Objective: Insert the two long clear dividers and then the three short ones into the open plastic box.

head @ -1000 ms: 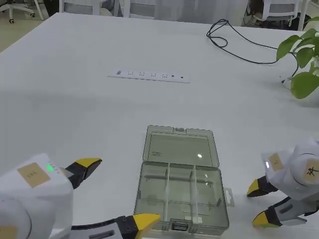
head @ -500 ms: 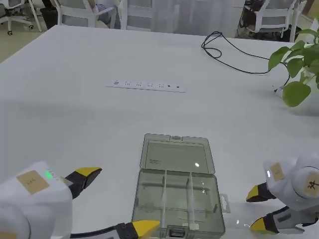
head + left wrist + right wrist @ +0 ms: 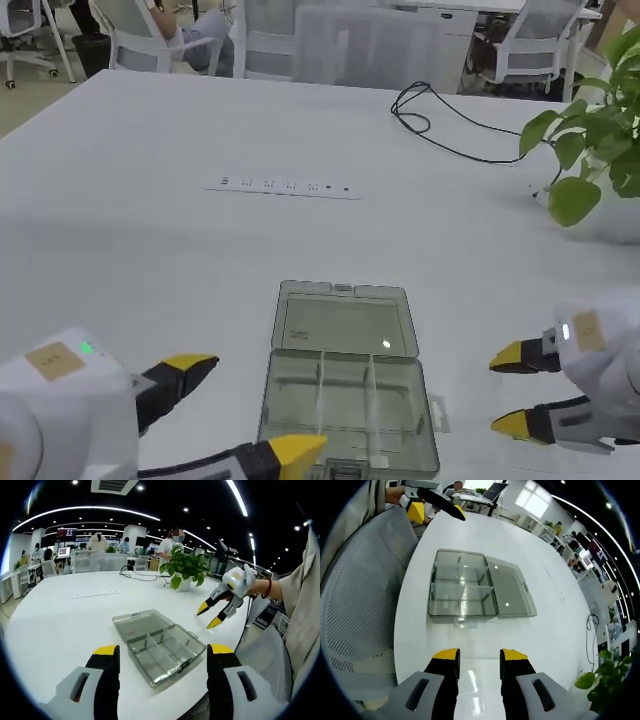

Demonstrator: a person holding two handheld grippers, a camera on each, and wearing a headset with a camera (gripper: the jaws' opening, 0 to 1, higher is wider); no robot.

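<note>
While the box lies open, both grippers hang empty beside it

Where the white table [image 3: 120, 230] comes closest to the person, the clear plastic box [image 3: 345, 400] sits by the near edge. Its lid [image 3: 345, 322] lies flat on the table on the far side. Two long clear dividers [image 3: 320, 385] stand inside the box, side by side, running from its front to its lid side. The left gripper [image 3: 250, 405] is just to the left of the box, with its jaws wide apart and nothing in them. The right gripper [image 3: 508, 391] is to the right of the box, a bit away from it, with its jaws apart and empty too. Farther out on the table lies a white power strip [image 3: 282, 187]. A black cable [image 3: 440, 125] and a green plant [image 3: 575, 200] are near the far right corner.
</note>
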